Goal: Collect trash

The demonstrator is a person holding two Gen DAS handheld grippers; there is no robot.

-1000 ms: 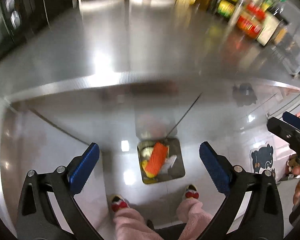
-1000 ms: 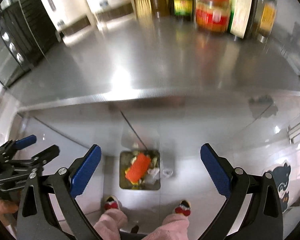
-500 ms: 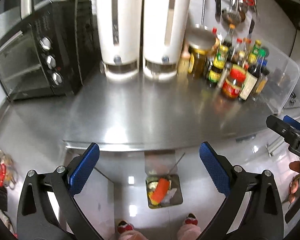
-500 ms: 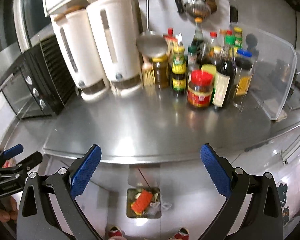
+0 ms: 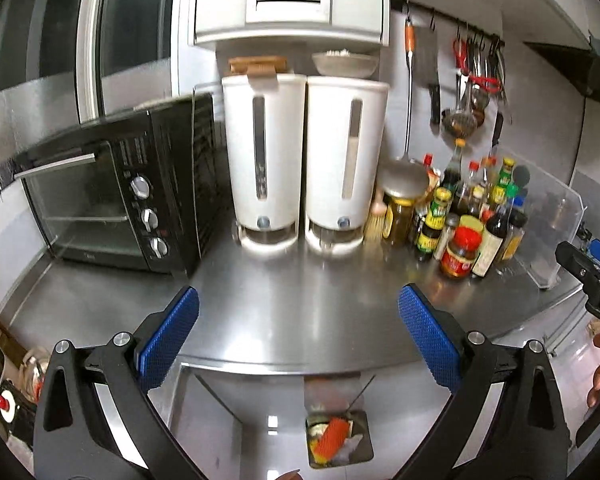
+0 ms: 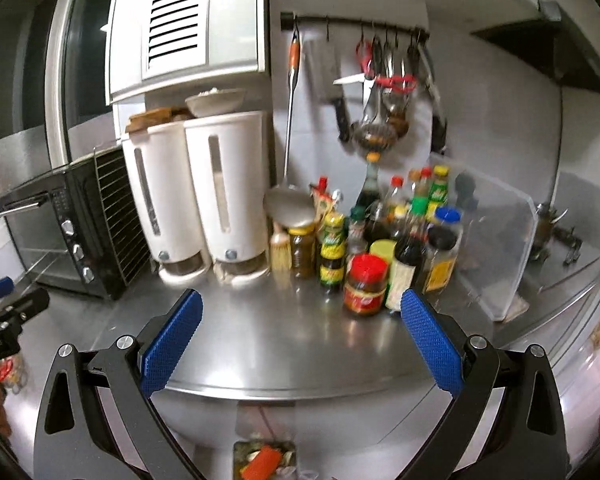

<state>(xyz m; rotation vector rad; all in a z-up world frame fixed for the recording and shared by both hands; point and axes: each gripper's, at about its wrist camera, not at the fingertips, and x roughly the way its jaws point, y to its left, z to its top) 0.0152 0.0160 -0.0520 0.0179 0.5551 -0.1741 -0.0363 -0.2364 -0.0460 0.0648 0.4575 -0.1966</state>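
Two grippers are ours to work with, and both hang over a wide stainless steel table, brushed and glossy, with no loose litter that we can make out on it. At its back left sits a boxy black toaster oven with a glass door and three knobs; beside it stand two tall white plastic dispensers, smooth and cylindrical. To their right crowd the condiment bottles and jars, glass and plastic, one squat jar with a red lid.

The trash is below the table's front edge: a small square bin on the floor holds it, with an orange ridged piece lying on top of pale scraps and something yellow. We judge that piece light and fairly stiff, perhaps a wrapper or peel, best pinched across its narrow width; the scraps under it look soft, crumpled and possibly damp, so they may slip or tear.

The left gripper has its jaws spread wide with nothing between the blue textured pads. The right gripper is likewise wide apart and holds nothing.
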